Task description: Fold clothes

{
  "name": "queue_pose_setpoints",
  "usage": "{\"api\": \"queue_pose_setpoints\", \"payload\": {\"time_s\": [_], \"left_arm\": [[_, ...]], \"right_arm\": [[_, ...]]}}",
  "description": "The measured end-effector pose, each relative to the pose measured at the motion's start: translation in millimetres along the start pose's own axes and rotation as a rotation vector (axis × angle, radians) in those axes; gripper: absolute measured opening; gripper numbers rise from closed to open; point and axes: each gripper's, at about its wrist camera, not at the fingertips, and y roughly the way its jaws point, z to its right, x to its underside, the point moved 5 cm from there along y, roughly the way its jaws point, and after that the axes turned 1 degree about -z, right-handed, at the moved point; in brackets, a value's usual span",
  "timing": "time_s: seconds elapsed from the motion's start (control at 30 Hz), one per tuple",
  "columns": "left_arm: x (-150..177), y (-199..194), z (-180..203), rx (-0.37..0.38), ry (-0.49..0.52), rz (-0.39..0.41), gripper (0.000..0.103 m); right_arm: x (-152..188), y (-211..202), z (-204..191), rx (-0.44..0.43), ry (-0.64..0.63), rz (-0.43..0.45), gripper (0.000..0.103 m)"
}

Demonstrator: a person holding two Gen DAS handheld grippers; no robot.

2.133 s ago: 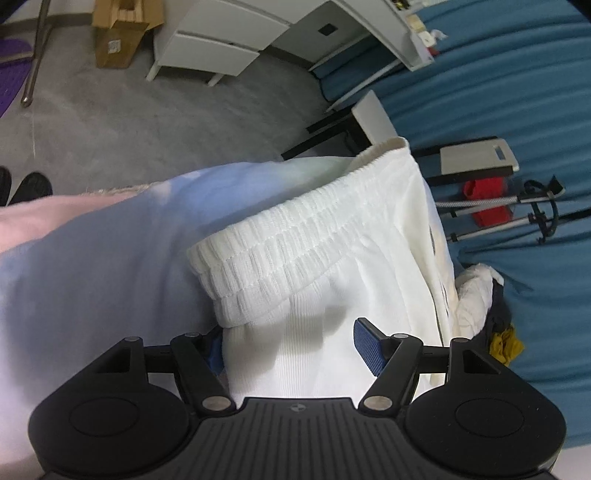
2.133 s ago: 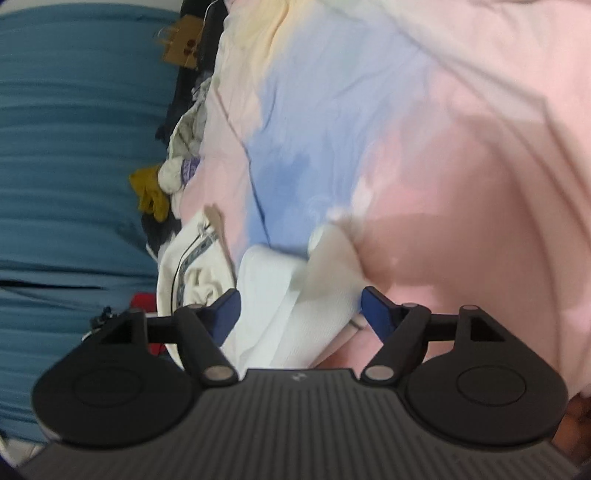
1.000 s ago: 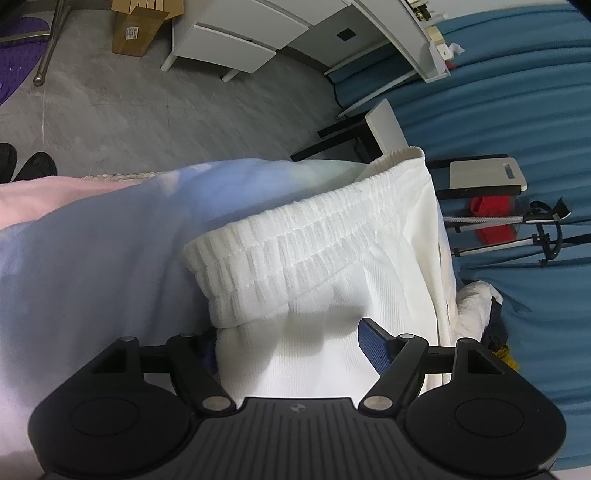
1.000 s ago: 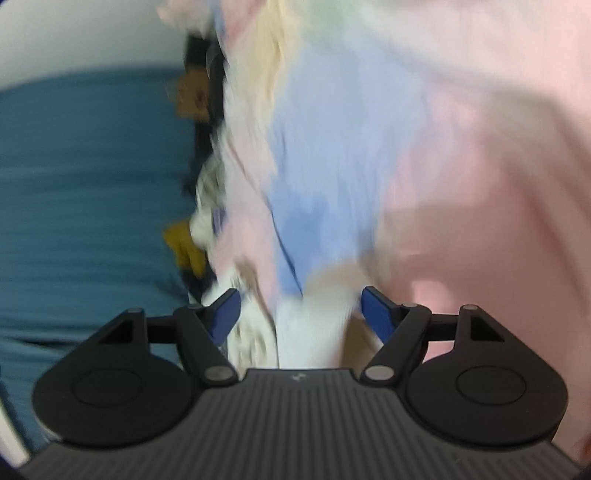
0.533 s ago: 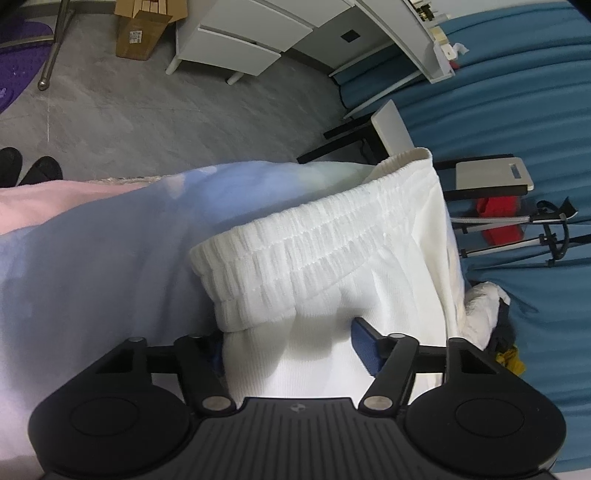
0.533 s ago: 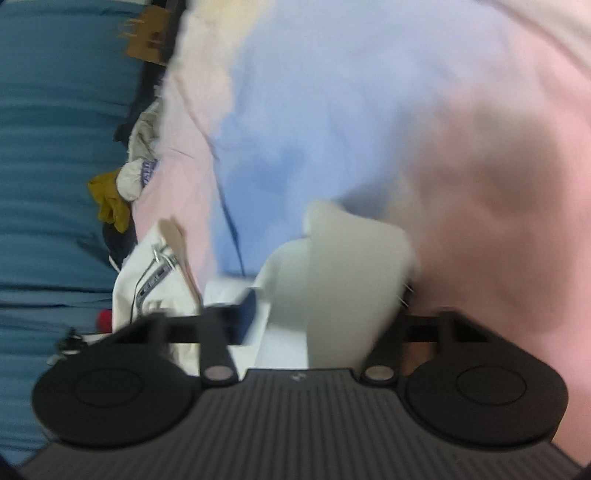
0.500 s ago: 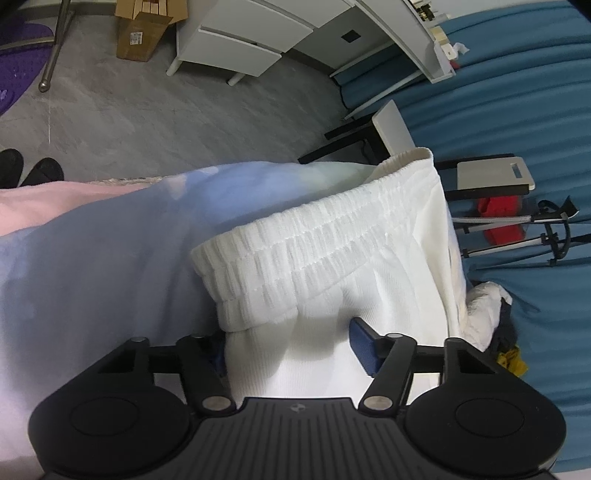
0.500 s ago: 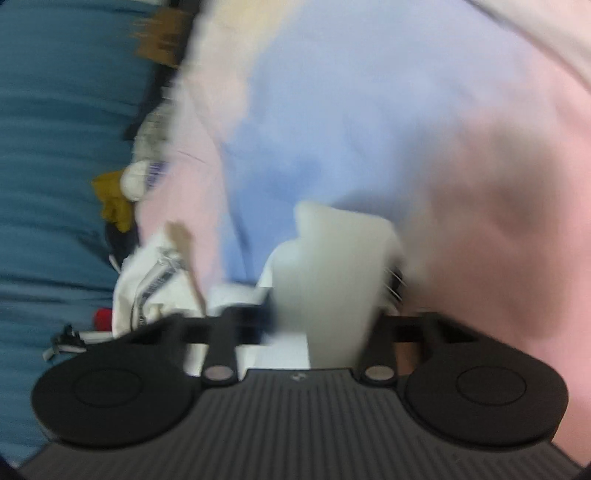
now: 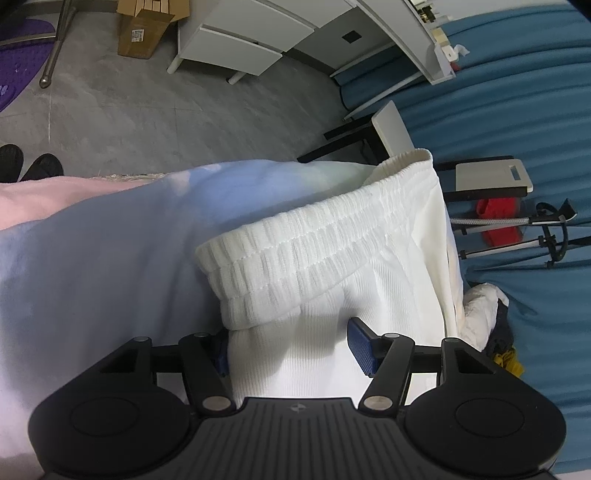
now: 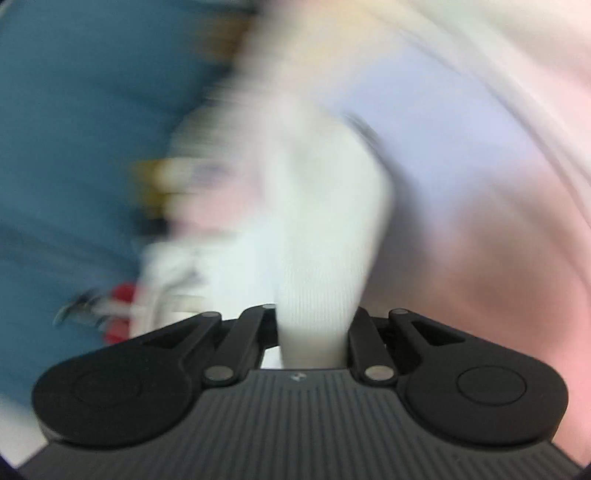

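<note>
White ribbed shorts [image 9: 332, 266] with an elastic waistband lie on a pastel blue and pink sheet [image 9: 92, 240]. My left gripper [image 9: 291, 347] straddles the shorts fabric just below the waistband, jaws partly apart with cloth between them. In the blurred right wrist view my right gripper [image 10: 314, 332] is shut on the white shorts fabric [image 10: 321, 229], which rises up out of the closed jaws.
A heap of other clothes [image 9: 487, 317] lies at the sheet's right edge by the blue curtain [image 9: 535, 92]. White drawers [image 9: 236, 40], a cardboard box [image 9: 144, 29], small tables [image 9: 487, 177] and a tripod [image 9: 535, 229] stand on the grey floor beyond.
My right gripper has closed on the white fabric and is moving fast with it. My left gripper's jaws have narrowed slightly around the shorts and it has barely moved.
</note>
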Motion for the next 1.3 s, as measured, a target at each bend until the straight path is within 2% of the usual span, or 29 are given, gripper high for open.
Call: {"api": "queue_pose_setpoints", "payload": {"time_s": [0.03, 0.07, 0.1, 0.2, 0.3, 0.33, 0.37, 0.4, 0.43, 0.47, 0.57, 0.7, 0.8, 0.83, 0.87, 0.9, 0.93, 1.03, 1.13, 1.17, 1.23, 1.3], "left_arm": [[0.0, -0.3, -0.3, 0.0, 0.001, 0.0, 0.062], [0.0, -0.6, -0.6, 0.0, 0.001, -0.001, 0.062], [0.0, -0.9, -0.9, 0.001, 0.002, -0.001, 0.062], [-0.4, -1.3, -1.9, 0.002, 0.0, -0.004, 0.061], [-0.5, -1.1, -2.4, 0.004, -0.006, -0.004, 0.061], [-0.4, -0.8, -2.1, 0.003, -0.007, -0.004, 0.061], [-0.3, -0.4, -1.6, 0.001, -0.007, -0.003, 0.061], [-0.1, 0.0, -1.2, 0.0, -0.007, -0.002, 0.061], [0.2, 0.4, -0.7, -0.001, -0.006, -0.002, 0.061], [0.5, 0.8, -0.2, -0.002, -0.006, -0.001, 0.061], [1.1, 3.0, 1.0, -0.005, -0.01, 0.001, 0.061], [1.2, 4.2, 1.9, -0.01, -0.008, 0.006, 0.061], [1.6, 5.2, 2.5, -0.014, -0.005, 0.009, 0.062], [1.6, 5.3, 2.6, -0.014, -0.003, 0.009, 0.062], [1.5, 5.3, 2.4, -0.014, -0.002, 0.01, 0.062], [1.3, 5.0, 1.9, -0.014, -0.003, 0.01, 0.062], [1.1, 4.9, 1.9, -0.015, -0.002, 0.011, 0.062], [0.8, 5.0, 2.5, -0.018, 0.0, 0.014, 0.062], [-0.1, 4.5, 1.8, -0.019, -0.001, 0.014, 0.061], [-0.3, 4.2, 1.2, -0.019, -0.001, 0.014, 0.06], [-0.7, 3.4, 0.2, -0.019, -0.002, 0.013, 0.06], [-0.6, 2.4, -0.3, -0.02, -0.001, 0.014, 0.06]], "right_arm": [[-0.1, 0.7, 23.7, 0.002, 0.132, -0.039, 0.012], [-0.7, -1.4, 35.6, 0.003, 0.194, -0.055, 0.013], [-1.6, -5.8, 37.5, 0.004, 0.196, -0.05, 0.013], [-2.7, -20.9, 19.8, 0.009, 0.078, 0.01, 0.014], [-0.1, -35.9, 8.4, 0.023, -0.019, 0.078, 0.025], [1.6, -40.5, 7.5, 0.03, -0.04, 0.092, 0.033], [1.6, -45.5, 6.2, 0.038, -0.052, 0.115, 0.045], [0.3, -53.4, 6.5, 0.046, -0.054, 0.148, 0.052], [-1.0, -64.4, 9.2, 0.054, -0.052, 0.188, 0.065], [-2.3, -75.5, 11.9, 0.062, -0.05, 0.227, 0.074], [-14.9, -69.1, 16.2, 0.074, -0.02, 0.314, 0.074], [-42.4, -31.2, 24.4, 0.103, 0.035, 0.294, 0.074], [-61.6, 3.6, 10.5, 0.095, 0.002, 0.299, 0.071], [-64.6, 16.1, -0.5, 0.111, -0.049, 0.302, 0.054], [-65.6, 24.0, -8.5, 0.136, -0.105, 0.313, 0.026], [-65.0, 28.1, -13.9, 0.17, -0.165, 0.328, 0.014], [-64.0, 28.0, -20.8, 0.169, -0.207, 0.348, 0.011], [-59.5, 16.5, -45.3, 0.077, -0.292, 0.42, 0.008], [-57.5, -14.9, -65.1, -0.049, -0.365, 0.564, 0.007], [-59.0, -21.7, -63.9, -0.058, -0.36, 0.592, 0.007], [-67.2, -21.6, -44.2, 0.008, -0.293, 0.59, 0.007], [-78.3, -7.5, -13.1, 0.142, -0.198, 0.534, 0.007]]}}
